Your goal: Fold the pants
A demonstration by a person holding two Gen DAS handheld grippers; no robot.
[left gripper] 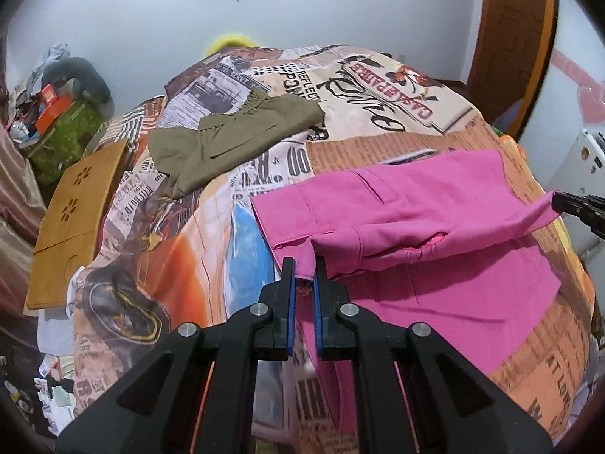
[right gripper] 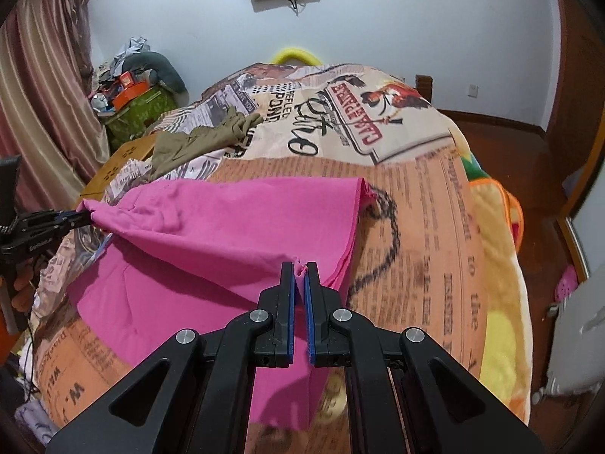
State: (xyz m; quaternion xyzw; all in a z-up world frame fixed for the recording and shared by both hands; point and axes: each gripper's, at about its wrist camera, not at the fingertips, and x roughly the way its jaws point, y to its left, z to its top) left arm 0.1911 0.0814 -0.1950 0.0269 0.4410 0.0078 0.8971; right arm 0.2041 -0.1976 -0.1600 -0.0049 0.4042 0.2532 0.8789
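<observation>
Pink pants point(left gripper: 427, 234) lie across the near side of the bed, also seen in the right wrist view point(right gripper: 234, 234). My left gripper point(left gripper: 304, 268) is shut on the pants' left corner and lifts it above the layer beneath. My right gripper point(right gripper: 300, 270) is shut on the right corner of the same raised edge. The lifted edge hangs taut between both grippers. The right gripper shows at the right edge of the left view point(left gripper: 578, 208), and the left gripper at the left edge of the right view point(right gripper: 81, 217).
Folded olive-green shorts point(left gripper: 230, 140) lie further back on the printed bedspread point(left gripper: 378, 113). A wooden lap board point(left gripper: 75, 219) rests at the bed's left edge. Clutter point(left gripper: 53, 106) and a curtain point(right gripper: 41, 94) stand left; a door point(left gripper: 518, 38) is at right.
</observation>
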